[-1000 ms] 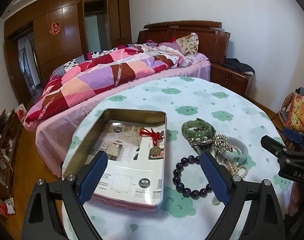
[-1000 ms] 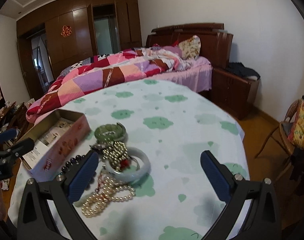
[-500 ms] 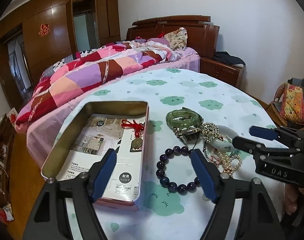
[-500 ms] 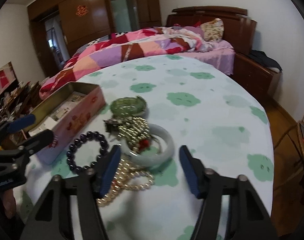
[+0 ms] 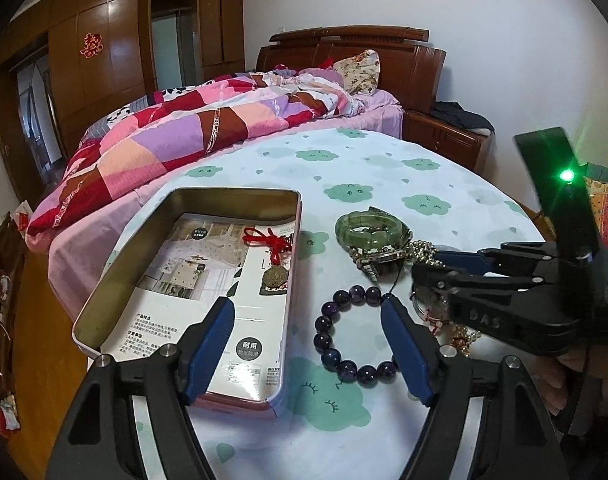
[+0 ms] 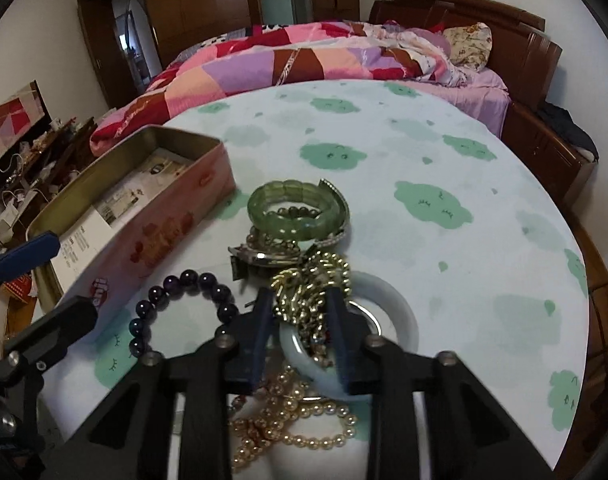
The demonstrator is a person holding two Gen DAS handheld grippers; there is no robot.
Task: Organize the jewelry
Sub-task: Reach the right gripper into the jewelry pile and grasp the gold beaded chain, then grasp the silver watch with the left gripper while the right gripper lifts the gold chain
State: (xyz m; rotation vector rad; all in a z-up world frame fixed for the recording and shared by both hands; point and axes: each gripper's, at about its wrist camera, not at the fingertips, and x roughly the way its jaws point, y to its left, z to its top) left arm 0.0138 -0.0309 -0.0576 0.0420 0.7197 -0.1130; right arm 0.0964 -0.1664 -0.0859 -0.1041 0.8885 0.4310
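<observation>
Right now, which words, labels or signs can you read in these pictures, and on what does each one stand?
"DAS": right hand-held gripper, on its black body.
"耐用": dark round label on the printed sheet in the tin.
Red double-happiness sign: wardrobe door.
Red logo on the tin's pink side: partly hidden, unreadable.
Sheet's small print: too small.

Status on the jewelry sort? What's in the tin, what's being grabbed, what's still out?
Done: only the red-corded pendant lies in the tin.
In hand: right gripper has just been closing on the gold chain atop the white bangle; nothing lifted. Left gripper is open and empty.
Left: purple bead bracelet, green bracelet, watch, pearl strand.
</observation>
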